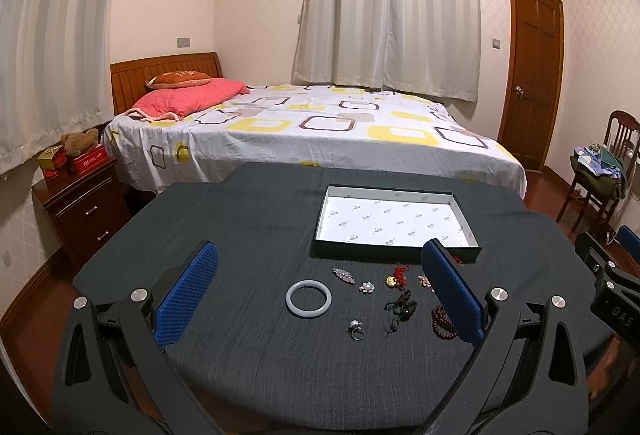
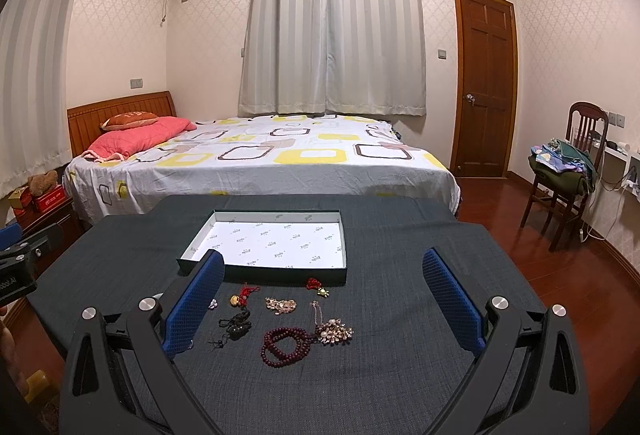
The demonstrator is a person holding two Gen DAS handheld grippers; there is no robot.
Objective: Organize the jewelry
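An empty shallow box (image 1: 464, 209) (image 2: 340, 235) with white printed lining sits on the dark cloth table. In front of it lie loose pieces: a white jade bangle (image 1: 308, 299), a pearl ring (image 1: 355, 329), a crystal brooch (image 1: 343, 275), a pearl flower (image 1: 366, 287), a red-and-gold charm (image 1: 395, 276) (image 2: 242, 295), a black cord piece (image 1: 401, 305) (image 2: 236, 323), dark red beads (image 1: 440, 321) (image 2: 286, 345) and a pearl cluster brooch (image 2: 334, 331). My left gripper (image 1: 320, 295) is open above the bangle. My right gripper (image 2: 320, 299) is open above the beads.
The table (image 1: 240, 227) has a rounded front edge. A bed (image 1: 320, 131) stands behind it, a nightstand (image 1: 84, 203) at left, a chair (image 2: 568, 171) with clothes at right, a wooden door (image 2: 484, 83) beyond.
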